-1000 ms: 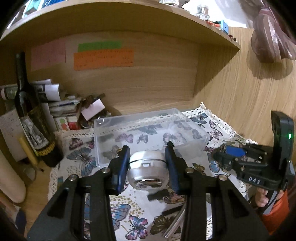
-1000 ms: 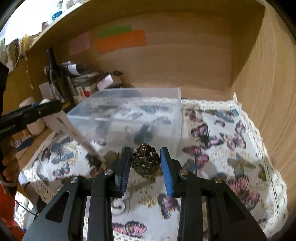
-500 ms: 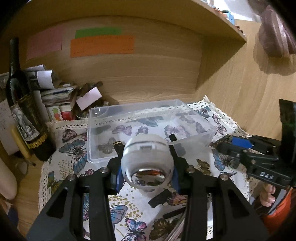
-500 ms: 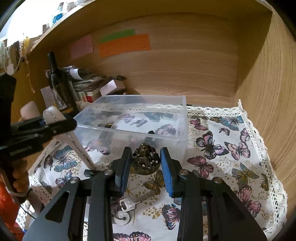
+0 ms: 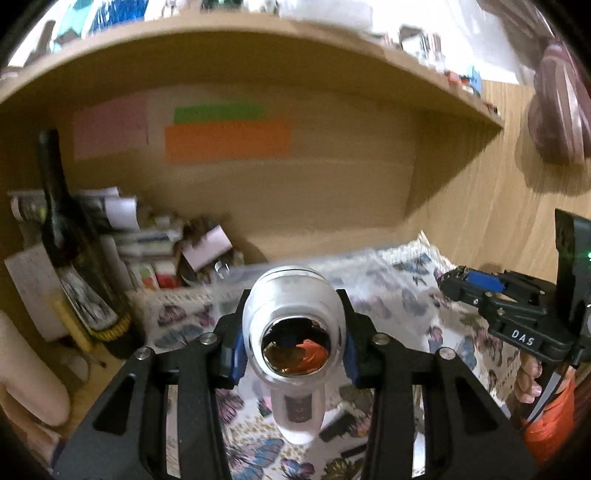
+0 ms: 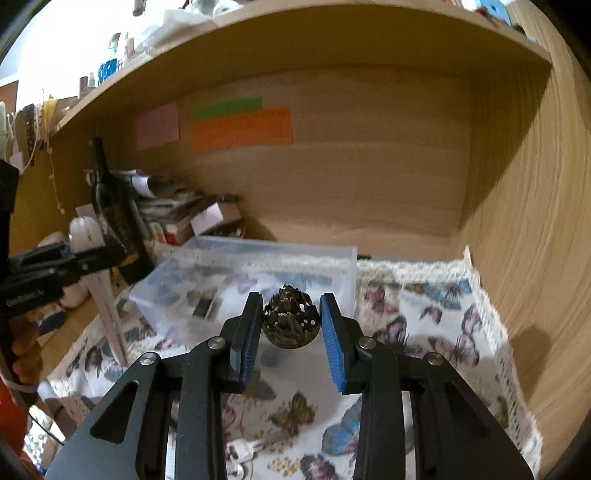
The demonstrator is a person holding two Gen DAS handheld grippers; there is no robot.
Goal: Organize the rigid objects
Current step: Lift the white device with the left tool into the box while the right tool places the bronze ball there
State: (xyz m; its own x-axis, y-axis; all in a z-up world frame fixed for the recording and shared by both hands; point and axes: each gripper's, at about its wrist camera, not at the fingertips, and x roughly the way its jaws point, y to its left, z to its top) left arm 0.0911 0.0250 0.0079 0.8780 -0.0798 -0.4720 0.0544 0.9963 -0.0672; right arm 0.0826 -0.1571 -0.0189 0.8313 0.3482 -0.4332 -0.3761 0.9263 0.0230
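My left gripper point(image 5: 293, 343) is shut on a silver and white device point(image 5: 293, 325) with a round shiny end and a handle hanging down. It holds it high above the butterfly cloth point(image 5: 413, 295). My right gripper point(image 6: 290, 328) is shut on a dark ornate metal ball point(image 6: 291, 319) and holds it in the air in front of the clear plastic box point(image 6: 258, 269). The left gripper with the white device also shows at the left of the right wrist view point(image 6: 55, 273). The right gripper shows at the right of the left wrist view point(image 5: 498, 299).
A dark wine bottle point(image 6: 110, 206) and a pile of papers and small boxes point(image 6: 177, 214) stand at the back left. Keys point(image 6: 240, 450) lie on the cloth near the front. A wooden wall point(image 6: 535, 221) closes the right side, and a shelf point(image 6: 295, 33) runs overhead.
Both grippers have risen with their objects. The silver device has tipped so that its shiny end faces the left camera. The box now sits lower in both views.
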